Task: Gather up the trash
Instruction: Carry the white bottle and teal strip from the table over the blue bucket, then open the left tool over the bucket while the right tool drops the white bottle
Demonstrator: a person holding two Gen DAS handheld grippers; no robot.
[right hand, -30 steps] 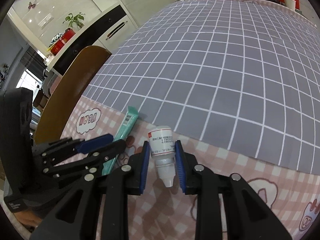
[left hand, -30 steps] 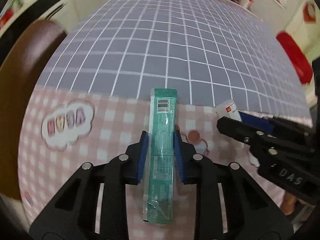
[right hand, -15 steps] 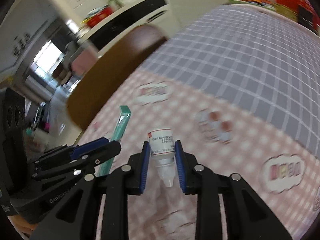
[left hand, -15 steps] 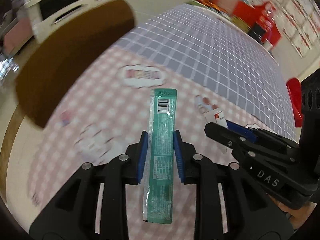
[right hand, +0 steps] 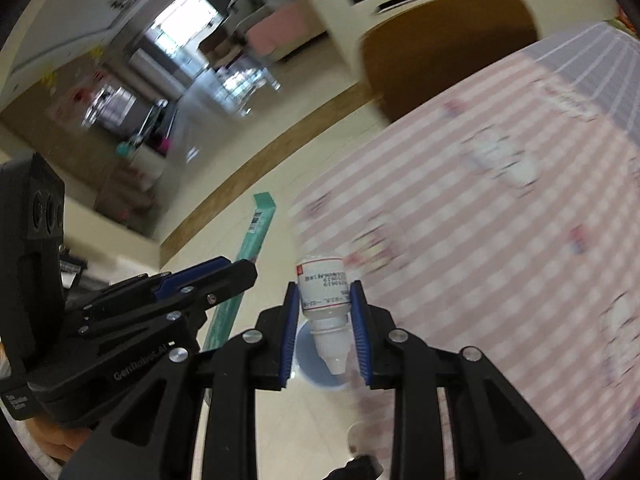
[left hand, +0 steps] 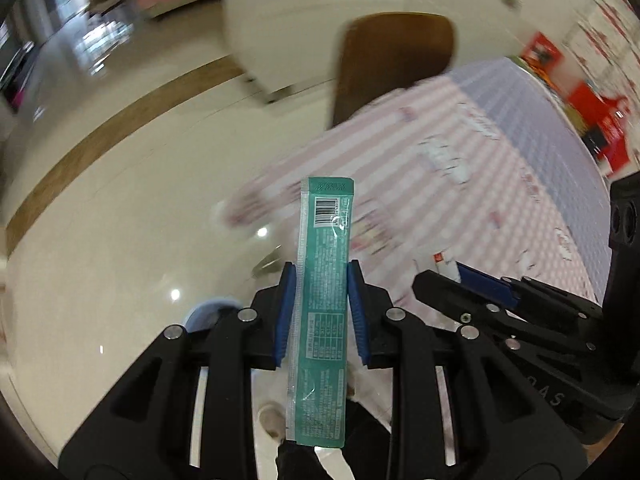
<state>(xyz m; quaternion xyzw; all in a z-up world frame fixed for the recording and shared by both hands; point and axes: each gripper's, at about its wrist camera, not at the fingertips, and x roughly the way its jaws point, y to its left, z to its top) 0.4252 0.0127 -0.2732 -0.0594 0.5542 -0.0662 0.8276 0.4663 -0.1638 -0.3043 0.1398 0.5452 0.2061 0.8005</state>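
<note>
The left gripper (left hand: 322, 312) has its blue fingers (left hand: 286, 312) closed on a long green sachet (left hand: 324, 280), which stands up between them with its barcode end farthest from the hand. The right gripper (right hand: 326, 326) grips a small white dropper bottle (right hand: 324, 300) between its fingers (right hand: 360, 328), nozzle toward the camera. Both are held off the edge of the bench (right hand: 500, 260), over the pale floor (left hand: 120, 220). Just beside the bottle, seen from the right wrist, a blurred blue round shape (right hand: 308, 364) lies on the floor. A brown chair (left hand: 396, 56) stands at the bench's far side.
</note>
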